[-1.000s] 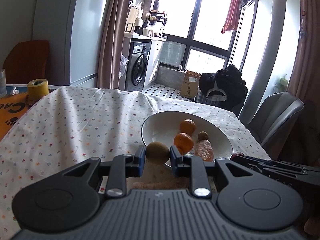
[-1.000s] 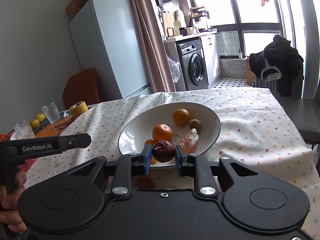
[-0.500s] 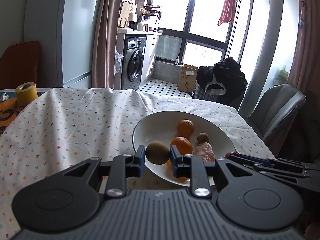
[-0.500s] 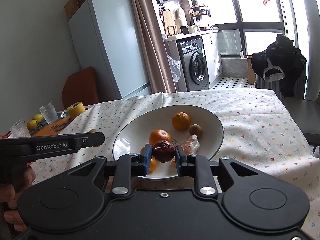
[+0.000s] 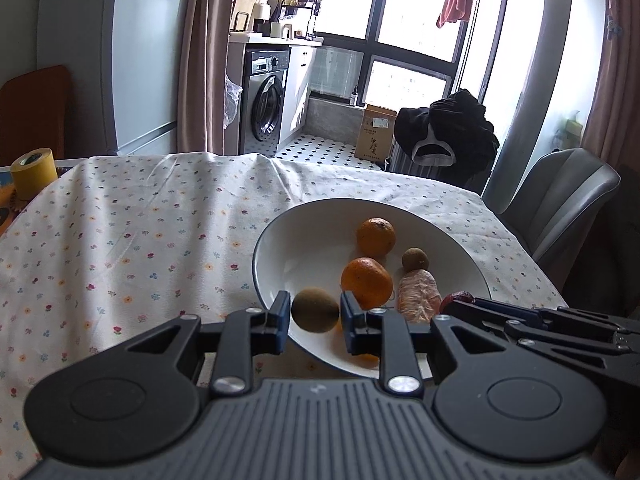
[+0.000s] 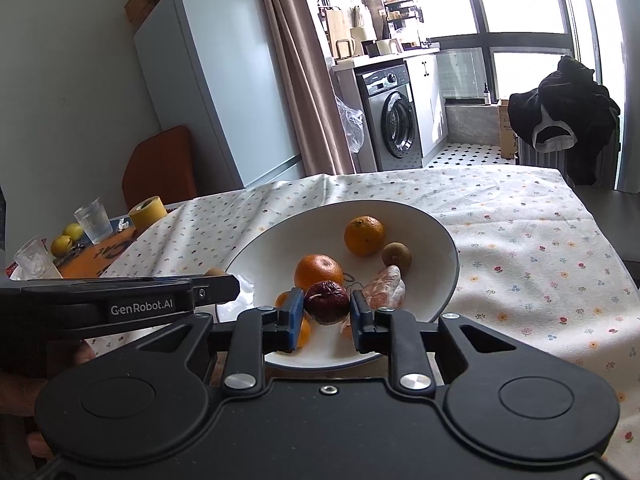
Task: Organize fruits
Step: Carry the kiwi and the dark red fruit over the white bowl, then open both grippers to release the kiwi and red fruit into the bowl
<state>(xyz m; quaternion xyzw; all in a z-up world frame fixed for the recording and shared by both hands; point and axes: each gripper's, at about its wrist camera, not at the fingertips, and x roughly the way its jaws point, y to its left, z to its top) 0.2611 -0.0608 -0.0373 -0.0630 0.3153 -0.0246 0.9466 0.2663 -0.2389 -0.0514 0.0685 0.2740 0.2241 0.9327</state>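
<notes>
Fruits lie ahead of both tools in a wide white bowl (image 5: 272,248) on the worktop (image 5: 132,232), which is covered by a flowered cloth.

Left wrist view: the left hand-held gripper (image 5: 314,316) is closed down to fruit width on a brown kiwi (image 5: 315,310), which sits between its blue-padded fingers (image 5: 282,312) over the near rim of the bowl. Just beyond the kiwi, inside the bowl, is an orange (image 5: 366,282); farther ahead a second orange (image 5: 376,237); ahead and to the right a smaller kiwi (image 5: 415,259), with a peeled citrus piece (image 5: 418,292) just in front of it. A sliver of another orange fruit shows below the right finger. The right hand-held gripper (image 5: 460,300) reaches in from the right, a dark red fruit (image 5: 454,299) at its tip. Far off to the left stands a yellow tape roll (image 5: 32,168).

Right wrist view: the right hand-held gripper (image 6: 326,314) is clamped on a wrinkled dark red fruit (image 6: 327,303), held over the bowl's (image 6: 448,240) near part. Directly beyond it lies an orange (image 6: 318,270); farther ahead the second orange (image 6: 364,236), the small kiwi (image 6: 396,256) and the peeled piece (image 6: 386,292) to the right. The left tool comes in from the left, a bit of its kiwi (image 6: 214,272) showing at its tip. Two glasses (image 6: 93,221), yellow fruit (image 6: 62,244) and the tape roll (image 6: 147,213) stand far left.
</notes>
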